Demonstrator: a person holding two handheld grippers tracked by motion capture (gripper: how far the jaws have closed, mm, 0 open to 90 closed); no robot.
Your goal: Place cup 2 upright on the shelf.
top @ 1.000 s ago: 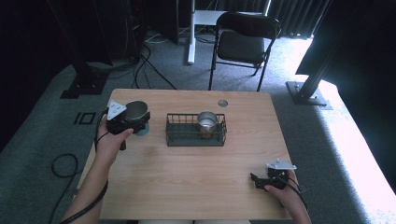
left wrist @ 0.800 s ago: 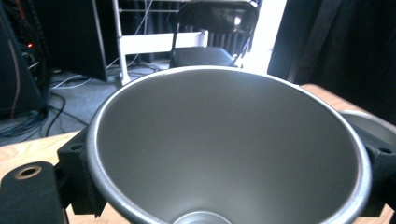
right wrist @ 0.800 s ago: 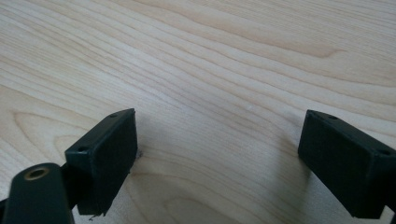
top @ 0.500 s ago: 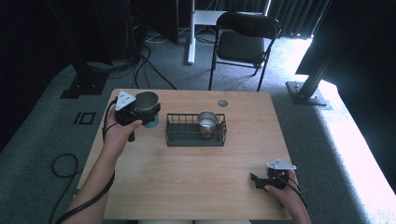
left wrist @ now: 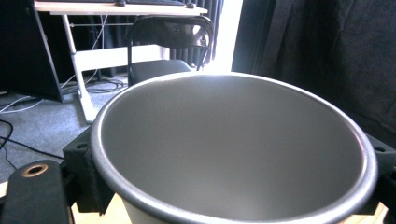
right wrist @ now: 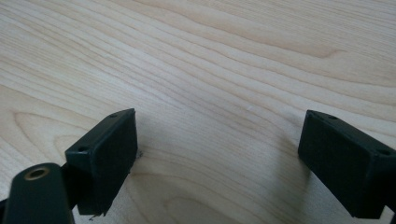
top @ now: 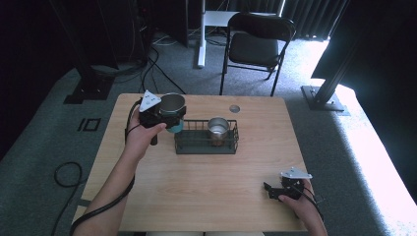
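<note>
I have the left gripper (top: 164, 117) clamped on a metal cup (top: 172, 104), one jaw on each side of its wall, lifted just off the left end of the wire basket (top: 206, 142). A second cup (top: 218, 127) stands inside that basket. My right gripper (top: 273, 191) rests low on the table (top: 196, 187) near its front right corner, jaws spread wide, holding nothing.

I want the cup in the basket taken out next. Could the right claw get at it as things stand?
Probably yes. The right claw is open and holds nothing, the cup stands upright in the open-topped basket, and bare table lies between them.
</note>
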